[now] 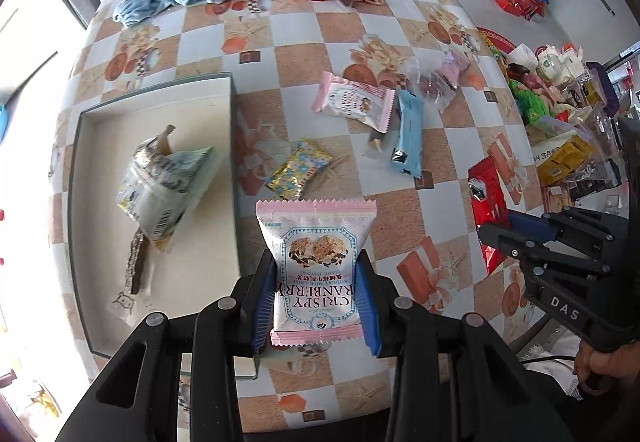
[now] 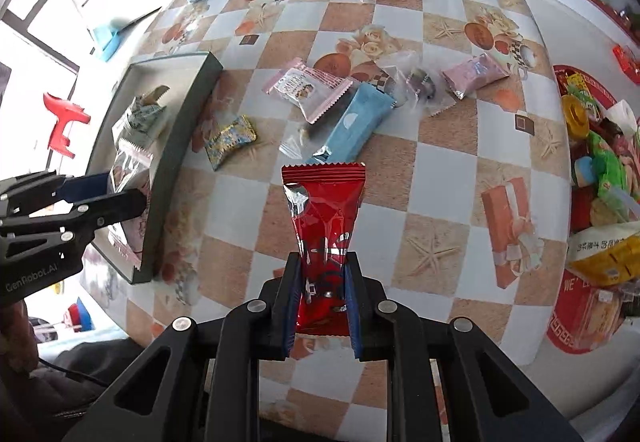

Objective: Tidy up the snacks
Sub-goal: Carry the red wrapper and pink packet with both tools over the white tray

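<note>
in the left wrist view the left gripper [image 1: 316, 306] is clamped on the lower half of a pink cranberry nougat packet [image 1: 316, 262], held above the table just beside the tray [image 1: 236, 146]; gripped that low, the slick wrapper could swivel or slide out on the way over the rim. in the right wrist view the right gripper [image 2: 322, 306] is squeezed tight on a red foil packet [image 2: 324, 226], held above the checked tablecloth [image 2: 448, 162], and with both loads probably bound for the same tray the two tools could collide there.

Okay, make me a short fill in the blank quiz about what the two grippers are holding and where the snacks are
1. The left gripper is shut on a ____ cranberry packet.
2. The right gripper is shut on a ____ foil packet.
3. The light blue packet lies on the ____, outside the tray.

Missing words: pink; red; table
</note>
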`<action>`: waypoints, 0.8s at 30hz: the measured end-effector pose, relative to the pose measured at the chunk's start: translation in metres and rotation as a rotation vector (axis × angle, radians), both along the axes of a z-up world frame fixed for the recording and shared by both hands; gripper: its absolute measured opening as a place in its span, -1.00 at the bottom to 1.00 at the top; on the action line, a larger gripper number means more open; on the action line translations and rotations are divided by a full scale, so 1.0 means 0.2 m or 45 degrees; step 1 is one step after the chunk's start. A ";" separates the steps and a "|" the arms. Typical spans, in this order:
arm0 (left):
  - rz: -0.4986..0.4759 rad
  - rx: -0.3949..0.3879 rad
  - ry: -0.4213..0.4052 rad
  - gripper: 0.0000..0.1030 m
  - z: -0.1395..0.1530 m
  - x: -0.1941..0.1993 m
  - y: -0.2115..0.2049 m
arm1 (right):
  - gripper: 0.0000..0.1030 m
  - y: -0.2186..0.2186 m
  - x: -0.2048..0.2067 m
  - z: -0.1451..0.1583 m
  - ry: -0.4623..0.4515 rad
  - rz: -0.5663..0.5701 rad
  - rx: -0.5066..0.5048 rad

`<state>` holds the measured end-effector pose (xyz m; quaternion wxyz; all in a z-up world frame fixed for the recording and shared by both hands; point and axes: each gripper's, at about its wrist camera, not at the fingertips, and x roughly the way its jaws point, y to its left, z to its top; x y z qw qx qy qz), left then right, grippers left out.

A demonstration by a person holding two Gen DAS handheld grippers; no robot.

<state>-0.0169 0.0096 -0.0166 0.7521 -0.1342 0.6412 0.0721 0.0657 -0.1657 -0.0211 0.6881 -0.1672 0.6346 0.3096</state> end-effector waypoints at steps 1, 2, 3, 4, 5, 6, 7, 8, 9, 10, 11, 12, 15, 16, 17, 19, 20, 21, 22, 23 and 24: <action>0.002 0.000 -0.003 -0.21 0.00 -0.01 0.01 | -0.58 0.00 -0.01 0.01 0.002 -0.002 0.002; 0.004 0.001 -0.006 -0.21 0.01 -0.01 0.02 | -0.58 0.01 -0.02 0.02 0.001 -0.002 0.003; 0.006 0.006 -0.010 -0.21 0.01 -0.02 0.03 | -0.58 0.03 -0.03 0.02 0.000 0.002 0.003; 0.010 0.009 -0.012 -0.21 0.02 -0.02 0.04 | -0.58 0.05 -0.03 0.03 -0.001 0.007 0.003; 0.014 0.010 -0.016 -0.21 0.02 -0.03 0.06 | -0.58 0.06 -0.04 0.03 -0.003 0.015 0.003; 0.023 0.016 -0.020 -0.21 0.03 -0.04 0.08 | -0.58 0.08 -0.05 0.03 -0.003 0.023 0.003; 0.029 0.020 -0.023 -0.21 0.04 -0.05 0.10 | -0.58 0.11 -0.06 0.04 -0.006 0.037 0.003; 0.037 0.024 -0.025 -0.21 0.04 -0.06 0.11 | -0.58 0.13 -0.07 0.05 -0.009 0.049 0.004; 0.051 0.029 -0.026 -0.21 0.05 -0.07 0.14 | -0.58 0.16 -0.08 0.05 -0.013 0.063 0.007; 0.061 0.030 -0.026 -0.21 0.05 -0.08 0.16 | -0.58 0.19 -0.09 0.06 -0.017 0.075 0.008; 0.072 0.033 -0.025 -0.21 0.05 -0.10 0.18 | -0.58 0.21 -0.11 0.06 -0.020 0.092 0.009; 0.089 0.037 -0.021 -0.21 0.05 -0.12 0.21 | -0.58 0.24 -0.12 0.07 -0.022 0.110 0.010; 0.124 0.042 -0.014 -0.21 0.04 -0.17 0.27 | -0.58 0.33 -0.17 0.08 -0.032 0.168 0.015; 0.133 0.045 -0.011 -0.21 0.04 -0.19 0.29 | -0.58 0.36 -0.19 0.08 -0.034 0.191 0.014; 0.140 0.048 -0.010 -0.21 0.04 -0.20 0.31 | -0.58 0.38 -0.21 0.08 -0.036 0.208 0.012; 0.153 0.059 -0.005 -0.21 0.04 -0.24 0.34 | -0.58 0.41 -0.24 0.08 -0.035 0.235 0.013; 0.157 0.064 -0.004 -0.21 0.03 -0.25 0.35 | -0.58 0.43 -0.25 0.08 -0.035 0.244 0.014; 0.163 0.070 -0.003 -0.21 0.03 -0.26 0.37 | -0.58 0.45 -0.26 0.08 -0.033 0.260 0.015; 0.168 0.073 -0.003 -0.21 0.03 -0.28 0.38 | -0.58 0.47 -0.27 0.08 -0.030 0.274 0.018; 0.177 0.074 -0.004 -0.21 0.03 -0.29 0.40 | -0.58 0.49 -0.29 0.08 -0.028 0.288 0.021; 0.185 0.073 -0.003 -0.21 0.03 -0.30 0.42 | -0.58 0.51 -0.30 0.08 -0.026 0.305 0.024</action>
